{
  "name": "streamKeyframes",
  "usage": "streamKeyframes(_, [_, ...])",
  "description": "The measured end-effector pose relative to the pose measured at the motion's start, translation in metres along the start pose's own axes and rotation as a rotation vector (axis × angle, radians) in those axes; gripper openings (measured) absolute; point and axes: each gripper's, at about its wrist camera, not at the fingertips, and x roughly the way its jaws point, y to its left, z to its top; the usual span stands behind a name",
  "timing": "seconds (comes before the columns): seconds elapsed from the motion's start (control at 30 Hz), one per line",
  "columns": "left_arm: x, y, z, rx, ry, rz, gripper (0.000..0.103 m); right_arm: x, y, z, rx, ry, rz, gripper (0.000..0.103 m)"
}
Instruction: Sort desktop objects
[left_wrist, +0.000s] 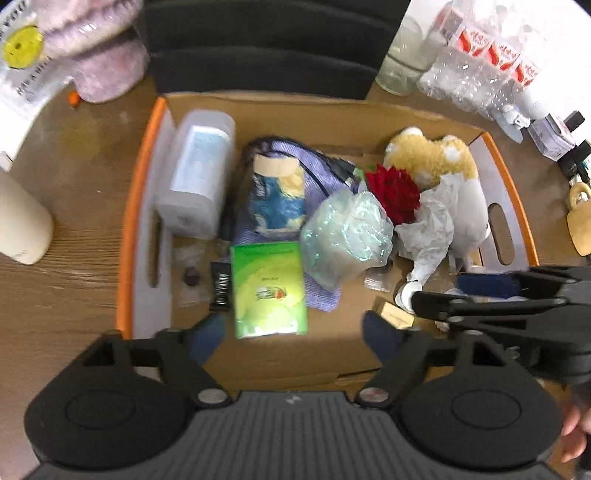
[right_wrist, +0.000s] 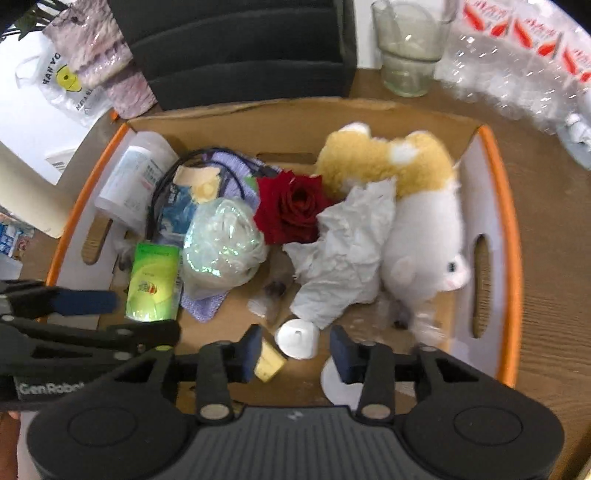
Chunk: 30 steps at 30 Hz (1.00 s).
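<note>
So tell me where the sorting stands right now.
Done: the cardboard box already holds the plush cat, red rose, green packet and more. In hand: nothing; both the left tongs and right tongs are open above the box. Left: the glass pitcher and water bottles remain outside on the desk.

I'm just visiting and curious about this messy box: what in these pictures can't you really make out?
- Green packet: print too blurred to read, both views.
- Small dark object: partly under crumpled white paper, right wrist view; identity unclear.
- Yellow block: partly behind the right gripper.
- Purple cloth: mostly buried under the plastic bag.
</note>
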Motion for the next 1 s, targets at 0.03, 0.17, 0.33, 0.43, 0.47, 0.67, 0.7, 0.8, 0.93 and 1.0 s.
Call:
streamKeyframes(0.03, [-0.005, 0.000, -0.001, 0.002, -0.010, 0.010, 0.100, -0.008, -0.001, -0.002, 0.003, -0.013, -0.007, 0.060])
streamKeyframes(0.17, [-0.031, -0.004, -0.013, 0.041, -0.068, 0.044, 0.103, -0.034, -0.003, -0.012, -0.002, -0.042, -0.053, 0.093])
streamKeyframes(0.33, [-0.056, -0.003, -0.030, 0.031, -0.120, 0.093, 0.103, -0.063, -0.012, -0.026, 0.018, -0.064, -0.049, 0.095])
streamKeyframes(0.43, [-0.068, -0.001, -0.041, 0.013, -0.143, 0.093, 0.103, -0.076, -0.008, -0.034, 0.017, -0.115, -0.060, 0.095])
streamKeyframes(0.47, [-0.073, -0.001, -0.046, 0.014, -0.156, 0.097, 0.103, -0.083, -0.006, -0.039, 0.013, -0.142, -0.058, 0.096])
streamKeyframes(0.67, [-0.097, -0.005, -0.083, 0.008, -0.333, 0.144, 0.103, -0.115, 0.010, -0.071, -0.028, -0.301, -0.054, 0.103])
streamKeyframes(0.7, [-0.101, -0.006, -0.092, 0.007, -0.388, 0.148, 0.103, -0.118, 0.014, -0.078, -0.038, -0.334, -0.065, 0.103])
streamKeyframes(0.8, [-0.108, -0.010, -0.123, 0.018, -0.579, 0.147, 0.103, -0.125, 0.024, -0.102, -0.060, -0.454, -0.086, 0.103])
streamKeyframes(0.93, [-0.100, -0.010, -0.163, 0.042, -0.714, 0.107, 0.103, -0.121, 0.033, -0.137, -0.100, -0.620, -0.113, 0.103])
streamKeyframes(1.0, [-0.092, -0.007, -0.178, 0.008, -0.745, 0.119, 0.103, -0.115, 0.036, -0.154, -0.113, -0.681, -0.136, 0.103])
